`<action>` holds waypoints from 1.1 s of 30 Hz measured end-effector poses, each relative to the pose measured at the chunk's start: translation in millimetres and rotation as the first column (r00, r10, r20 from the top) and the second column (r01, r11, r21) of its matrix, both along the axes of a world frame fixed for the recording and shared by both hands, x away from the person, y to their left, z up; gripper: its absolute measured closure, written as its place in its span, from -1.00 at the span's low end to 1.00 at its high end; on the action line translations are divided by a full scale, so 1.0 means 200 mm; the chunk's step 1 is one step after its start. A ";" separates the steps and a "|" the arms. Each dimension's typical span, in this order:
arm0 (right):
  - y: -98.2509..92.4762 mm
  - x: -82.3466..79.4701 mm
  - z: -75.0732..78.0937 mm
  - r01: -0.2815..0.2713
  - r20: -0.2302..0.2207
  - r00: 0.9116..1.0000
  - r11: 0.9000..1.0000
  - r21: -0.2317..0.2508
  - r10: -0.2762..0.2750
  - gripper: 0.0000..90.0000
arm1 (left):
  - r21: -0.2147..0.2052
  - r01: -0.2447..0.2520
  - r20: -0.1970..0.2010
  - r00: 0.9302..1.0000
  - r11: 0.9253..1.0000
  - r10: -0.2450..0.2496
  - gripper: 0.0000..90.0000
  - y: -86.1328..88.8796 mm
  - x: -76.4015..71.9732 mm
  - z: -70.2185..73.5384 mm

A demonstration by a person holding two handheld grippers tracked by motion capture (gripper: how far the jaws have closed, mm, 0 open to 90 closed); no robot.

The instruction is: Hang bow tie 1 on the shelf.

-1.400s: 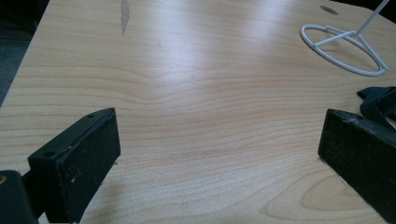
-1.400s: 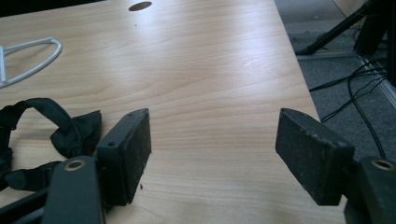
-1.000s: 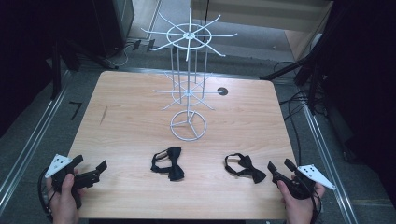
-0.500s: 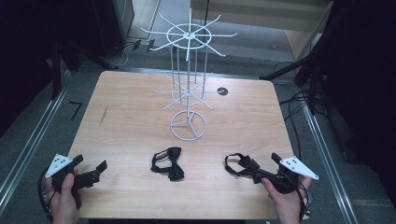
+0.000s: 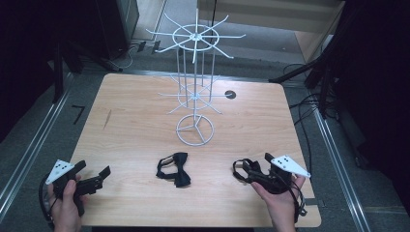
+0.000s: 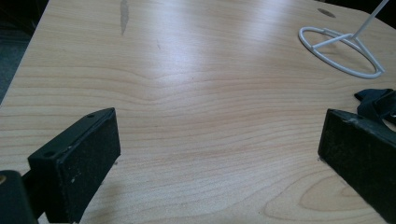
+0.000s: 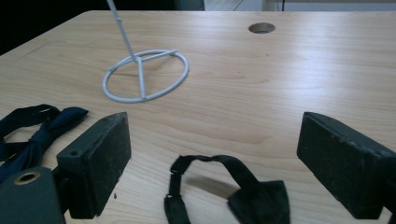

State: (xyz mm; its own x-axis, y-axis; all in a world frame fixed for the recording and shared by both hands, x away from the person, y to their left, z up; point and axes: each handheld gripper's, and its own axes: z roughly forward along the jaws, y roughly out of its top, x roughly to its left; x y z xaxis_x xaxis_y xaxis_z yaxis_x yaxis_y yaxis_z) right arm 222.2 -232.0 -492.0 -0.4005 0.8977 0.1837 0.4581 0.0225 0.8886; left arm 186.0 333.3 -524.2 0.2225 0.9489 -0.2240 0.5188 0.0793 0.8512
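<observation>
Right gripper view puts a black bow tie (image 7: 243, 196) flat on the table (image 7: 289, 93) between the right gripper's (image 7: 212, 168) pads, its strap looped toward the stand; the jaws have just been opening and stand wide, not pressing it, likely to straddle the knot. A 2nd bow tie (image 5: 174, 170) waits near the wire stand's base (image 5: 195, 129). Left gripper (image 5: 89, 178) rests wide and empty at the table's near edge.
</observation>
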 end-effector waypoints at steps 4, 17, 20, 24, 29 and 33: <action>0.05 0.02 0.00 -0.011 0.001 1.000 1.000 -0.010 0.011 -0.82 | -0.001 -0.003 0.002 1.000 1.000 0.003 -1.00 0.00 0.00 0.00; 0.19 0.05 0.00 -0.031 -0.009 0.999 0.999 0.006 0.031 -0.83 | 0.000 0.001 -0.001 1.000 1.000 -0.001 -1.00 0.00 0.00 0.00; 0.23 0.05 0.01 -0.040 -0.004 0.999 0.999 0.002 0.040 -0.83 | -0.001 0.001 0.000 1.000 1.000 -0.001 -1.00 0.00 0.00 0.00; 0.27 0.05 0.02 -0.040 0.007 0.999 0.999 -0.001 0.040 -0.82 | -0.003 0.000 -0.001 1.000 1.000 0.000 -1.00 0.00 0.00 0.00; 0.33 0.05 0.03 -0.067 0.018 0.998 0.998 -0.003 0.067 -0.81 | -0.002 0.001 -0.001 1.000 1.000 -0.001 -1.00 0.00 0.00 0.00; 0.38 0.05 0.03 -0.079 0.017 0.997 0.997 -0.009 0.079 -0.76 | -0.002 0.001 -0.001 1.000 1.000 -0.001 -1.00 0.00 0.00 0.00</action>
